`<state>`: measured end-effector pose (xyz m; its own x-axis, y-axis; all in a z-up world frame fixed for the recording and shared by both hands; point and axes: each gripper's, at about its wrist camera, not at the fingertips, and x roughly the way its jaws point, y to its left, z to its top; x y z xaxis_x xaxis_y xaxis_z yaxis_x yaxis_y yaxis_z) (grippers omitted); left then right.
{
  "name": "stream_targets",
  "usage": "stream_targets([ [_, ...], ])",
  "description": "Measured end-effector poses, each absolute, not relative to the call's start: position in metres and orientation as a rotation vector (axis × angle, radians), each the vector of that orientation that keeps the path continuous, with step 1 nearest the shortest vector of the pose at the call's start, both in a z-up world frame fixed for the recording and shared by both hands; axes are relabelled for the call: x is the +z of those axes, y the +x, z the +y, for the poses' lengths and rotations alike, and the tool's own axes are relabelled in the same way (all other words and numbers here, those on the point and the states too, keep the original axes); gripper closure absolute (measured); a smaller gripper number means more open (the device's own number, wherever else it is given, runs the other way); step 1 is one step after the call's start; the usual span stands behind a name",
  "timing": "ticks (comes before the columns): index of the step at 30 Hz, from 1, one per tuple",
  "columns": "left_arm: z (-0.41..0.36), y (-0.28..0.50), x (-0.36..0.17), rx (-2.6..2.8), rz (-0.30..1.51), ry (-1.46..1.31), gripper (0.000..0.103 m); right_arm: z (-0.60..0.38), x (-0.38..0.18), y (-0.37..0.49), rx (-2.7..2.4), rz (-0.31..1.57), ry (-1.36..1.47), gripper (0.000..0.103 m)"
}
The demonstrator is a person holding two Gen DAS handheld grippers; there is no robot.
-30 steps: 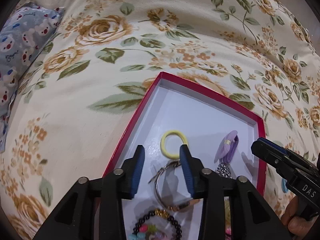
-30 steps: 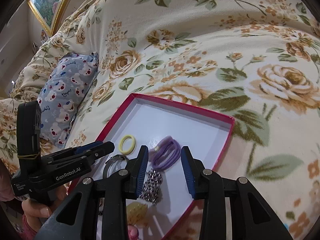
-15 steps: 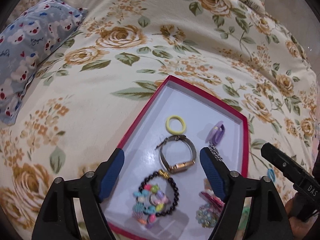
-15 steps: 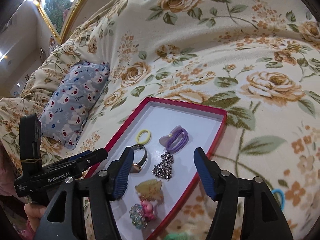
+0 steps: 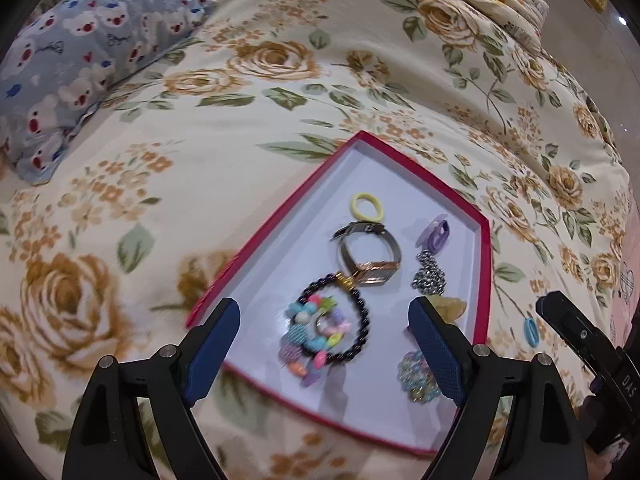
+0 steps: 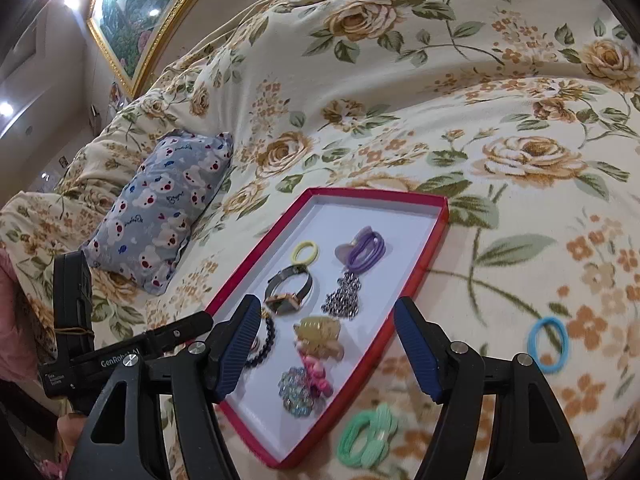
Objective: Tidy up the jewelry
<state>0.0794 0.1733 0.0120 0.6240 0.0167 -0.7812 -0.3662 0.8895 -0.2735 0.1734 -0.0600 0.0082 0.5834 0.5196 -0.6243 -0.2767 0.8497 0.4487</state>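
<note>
A red tray (image 5: 372, 176) (image 6: 360, 216) with a white floor lies on the floral bedspread. In it are a yellow hair tie (image 5: 353, 205) (image 6: 296, 254), a watch (image 5: 372, 274) (image 6: 284, 304), a purple hair tie (image 5: 436, 234) (image 6: 364, 248), a silver chain piece (image 5: 430, 274) (image 6: 344, 298), a black bead bracelet (image 5: 362, 320) (image 6: 268, 332) and several clips. Above the tray's near end, my left gripper (image 5: 322, 320) and right gripper (image 6: 326, 312) both have their jaws opening, with nothing between them. Outside the tray lie a blue hair tie (image 6: 532, 340) (image 5: 530, 332) and green hair ties (image 6: 368, 436).
A blue pillow with a bear print (image 5: 80, 64) (image 6: 168, 204) lies left of the tray. A gold-framed painting (image 6: 140, 20) hangs on the wall behind the bed. A hand holds the left gripper's body (image 6: 120, 356) at the tray's left side.
Both grippers have drawn back and up from the tray and their jaws have spread wide. The watch and the purple hair tie now lie free in the tray.
</note>
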Motion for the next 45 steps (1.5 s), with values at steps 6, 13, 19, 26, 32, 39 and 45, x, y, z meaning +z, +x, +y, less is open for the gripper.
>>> stream_targets([
  [6, 0.169, 0.046, 0.017, 0.277, 0.844, -0.41, 0.011, -0.056, 0.011, 0.152, 0.482, 0.81, 0.261, 0.029],
  [13, 0.156, 0.001, 0.024, 0.321, 0.754, -0.323, 0.006, -0.042, 0.012, 0.119, 0.502, 0.779, 0.143, 0.021],
  [19, 0.136, -0.031, 0.023, 0.33, 0.699, -0.21, 0.001, -0.03, 0.009, 0.096, 0.524, 0.76, 0.058, 0.011],
  [26, 0.123, -0.052, 0.024, 0.373, 0.668, -0.129, 0.001, -0.026, 0.012, 0.087, 0.516, 0.755, 0.008, 0.003],
  [32, 0.123, -0.047, 0.048, 0.335, 0.637, -0.081, 0.001, -0.029, 0.06, 0.092, 0.505, 0.666, -0.017, 0.001],
  [39, 0.118, -0.027, 0.047, 0.357, 0.691, -0.029, 0.001, -0.02, 0.052, 0.105, 0.481, 0.728, -0.048, 0.0],
  [45, 0.106, -0.019, 0.033, 0.373, 0.713, -0.015, 0.001, -0.017, 0.02, 0.097, 0.474, 0.758, -0.027, 0.0],
])
